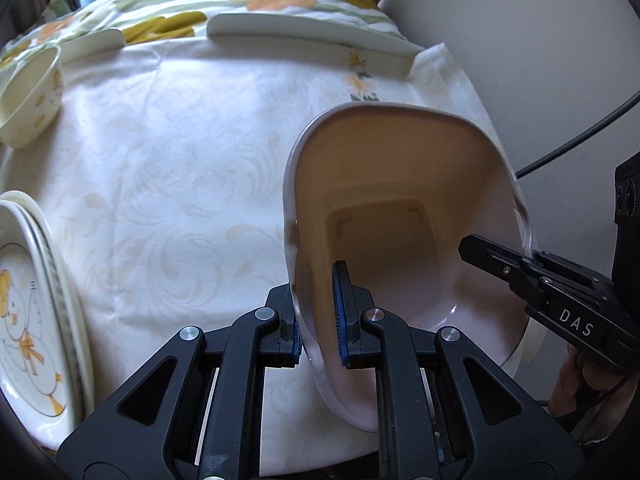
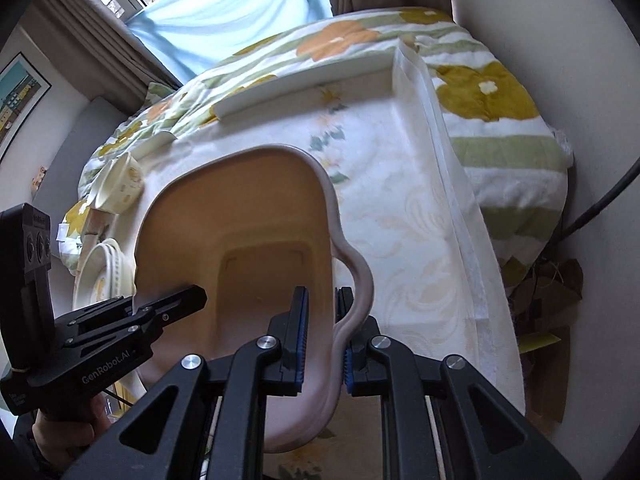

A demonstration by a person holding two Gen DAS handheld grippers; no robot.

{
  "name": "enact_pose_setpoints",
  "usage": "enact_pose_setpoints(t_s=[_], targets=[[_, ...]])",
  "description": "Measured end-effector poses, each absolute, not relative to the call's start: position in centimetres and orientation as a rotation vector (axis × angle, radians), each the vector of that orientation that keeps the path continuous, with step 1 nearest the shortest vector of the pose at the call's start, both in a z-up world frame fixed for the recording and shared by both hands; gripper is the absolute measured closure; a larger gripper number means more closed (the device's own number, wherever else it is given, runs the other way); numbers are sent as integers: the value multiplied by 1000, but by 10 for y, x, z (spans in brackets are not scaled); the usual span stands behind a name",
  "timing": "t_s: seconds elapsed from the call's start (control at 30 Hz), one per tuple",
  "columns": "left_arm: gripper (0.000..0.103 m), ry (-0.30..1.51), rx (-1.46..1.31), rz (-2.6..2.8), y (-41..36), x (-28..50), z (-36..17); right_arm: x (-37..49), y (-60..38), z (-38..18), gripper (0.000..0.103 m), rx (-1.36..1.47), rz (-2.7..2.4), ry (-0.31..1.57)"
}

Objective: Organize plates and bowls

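Note:
A large pale pink basin point(image 1: 400, 168) with a beige inside hangs tilted over the right part of the white-clothed table point(image 1: 180, 160). My left gripper point(image 1: 316, 320) is shut on its left rim. My right gripper point(image 1: 492, 258) reaches in from the right, and the right wrist view shows this right gripper point(image 2: 323, 300) shut on the basin point(image 2: 240, 200) beside its wavy handle. My left gripper point(image 2: 188, 298) bites the opposite rim. A small cream bowl point(image 1: 30, 100) lies tipped at the far left. A stack of duck-print plates point(image 1: 36, 312) sits at the near left.
Two long white plates point(image 1: 304, 30) point(image 1: 96, 42) lie along the table's far edge. A floral blanket point(image 2: 492, 92) lies behind and right of the table. A white wall point(image 1: 520, 40) and a black cable point(image 1: 580, 136) stand to the right. Dry leaves point(image 2: 536, 280) lie below.

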State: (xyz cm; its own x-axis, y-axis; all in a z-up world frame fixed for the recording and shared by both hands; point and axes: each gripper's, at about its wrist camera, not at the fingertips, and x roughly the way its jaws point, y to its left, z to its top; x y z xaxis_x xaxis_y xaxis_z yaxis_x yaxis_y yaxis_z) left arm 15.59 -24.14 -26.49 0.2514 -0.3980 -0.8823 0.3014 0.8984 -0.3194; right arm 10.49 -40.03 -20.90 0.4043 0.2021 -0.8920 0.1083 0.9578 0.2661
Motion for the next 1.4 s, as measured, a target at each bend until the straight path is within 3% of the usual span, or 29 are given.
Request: enact_pose_setpoints(t_s=[0.47, 0.53, 0.57, 0.6, 0.63, 0.67, 0.73, 1.1, 1.4], targets=[[91, 1231, -45, -459, -247, 175, -275, 102, -413, -228, 90, 342, 59, 1163], [83, 1223, -28, -456, -248, 173, -274, 102, -416, -229, 90, 376, 63, 1164], [66, 1219, -23, -458, -250, 172, -273, 103, -417, -230, 89, 398, 70, 1163], [39, 1214, -15, -457, -252, 172, -273, 103, -419, -230, 89, 424, 76, 1160], [28, 1202, -2, -452, -254, 171, -272, 103, -420, -231, 82, 442, 77, 1154], [22, 1185, 5, -447, -255, 169, -271, 103, -422, -230, 67, 459, 74, 1142], [22, 1168, 23, -456, -257, 168, -268, 102, -424, -230, 47, 487, 67, 1127], [22, 1161, 51, -442, -251, 157, -255, 93, -426, -208, 47, 465, 27, 1108], [22, 1111, 22, -374, -203, 120, -186, 68, -403, -125, 47, 264, 58, 1023]])
